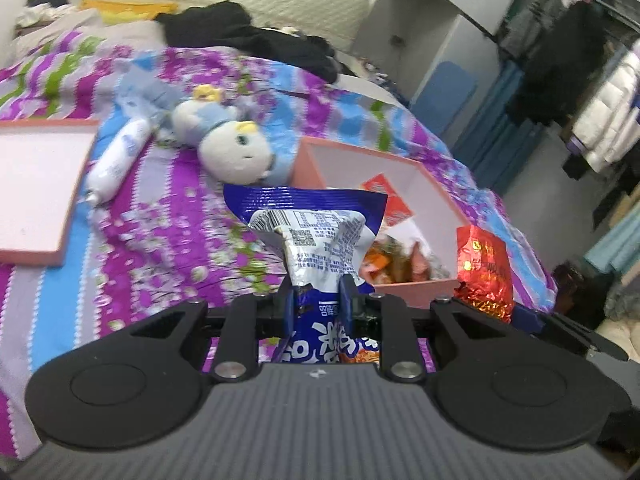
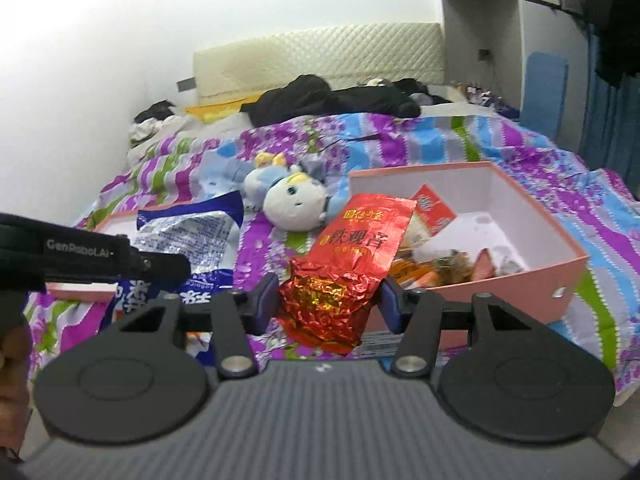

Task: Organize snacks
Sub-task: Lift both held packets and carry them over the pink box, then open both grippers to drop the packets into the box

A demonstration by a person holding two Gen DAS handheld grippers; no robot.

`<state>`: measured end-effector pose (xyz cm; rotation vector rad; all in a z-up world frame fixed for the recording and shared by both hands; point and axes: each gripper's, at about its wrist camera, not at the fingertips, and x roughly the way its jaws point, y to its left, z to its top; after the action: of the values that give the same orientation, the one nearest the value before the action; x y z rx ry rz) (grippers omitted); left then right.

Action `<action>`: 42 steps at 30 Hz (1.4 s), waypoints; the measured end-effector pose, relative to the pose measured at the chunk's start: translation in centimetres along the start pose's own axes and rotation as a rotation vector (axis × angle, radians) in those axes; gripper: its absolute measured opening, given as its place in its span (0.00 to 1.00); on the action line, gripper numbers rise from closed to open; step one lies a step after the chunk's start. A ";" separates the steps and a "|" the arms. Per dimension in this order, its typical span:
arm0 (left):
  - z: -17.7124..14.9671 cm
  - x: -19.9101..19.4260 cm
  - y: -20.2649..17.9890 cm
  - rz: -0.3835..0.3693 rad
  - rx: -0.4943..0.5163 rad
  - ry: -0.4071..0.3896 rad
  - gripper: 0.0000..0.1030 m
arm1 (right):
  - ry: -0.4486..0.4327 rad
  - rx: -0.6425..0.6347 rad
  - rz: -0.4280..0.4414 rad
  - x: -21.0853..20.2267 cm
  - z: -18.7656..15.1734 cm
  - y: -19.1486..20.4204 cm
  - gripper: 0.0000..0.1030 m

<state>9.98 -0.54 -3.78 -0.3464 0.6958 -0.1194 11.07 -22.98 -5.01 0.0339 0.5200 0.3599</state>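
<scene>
Left gripper (image 1: 319,298) clamping blue packet (image 1: 310,236), right gripper (image 2: 328,300) clamping red packet (image 2: 352,256), pink box (image 2: 552,276) of snacks near bed's (image 2: 460,140) right edge.

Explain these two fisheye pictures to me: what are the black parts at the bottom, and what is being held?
Each picture comes from a camera on a hand-held gripper carried by a person, looking forward along its two fingers. The left hand-held gripper pinches a blue and white crinkled snack bag. The right hand-held gripper clamps a red foil tea packet. Both hover over a bed with a purple striped floral quilt. On it sit an open pink cardboard box already holding snacks, a white and blue plush doll and a flat pink box lid.
</scene>
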 end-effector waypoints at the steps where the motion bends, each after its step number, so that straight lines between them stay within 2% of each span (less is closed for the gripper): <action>1: 0.1 0.2 -0.7 -0.006 0.014 0.001 0.25 | -0.003 0.004 -0.008 -0.4 0.0 -0.4 0.54; 12: -0.2 3.3 -5.8 -0.112 0.052 0.047 0.25 | 0.007 0.048 -0.101 -2.4 -0.7 -4.8 0.54; 20: 1.2 7.5 -7.1 -0.126 0.060 0.074 0.25 | 0.019 0.052 -0.104 -0.2 0.2 -7.3 0.54; 34: 7.3 18.1 -8.8 -0.114 0.060 0.103 0.25 | 0.049 0.042 -0.093 9.1 3.7 -12.7 0.54; 42: 9.7 24.2 -7.8 -0.091 0.051 0.138 0.25 | 0.100 0.076 -0.078 15.0 4.3 -14.5 0.54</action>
<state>34.78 -10.52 -8.76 -0.3227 0.8118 -0.2492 30.08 -31.14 -10.23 0.0693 0.6322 0.2667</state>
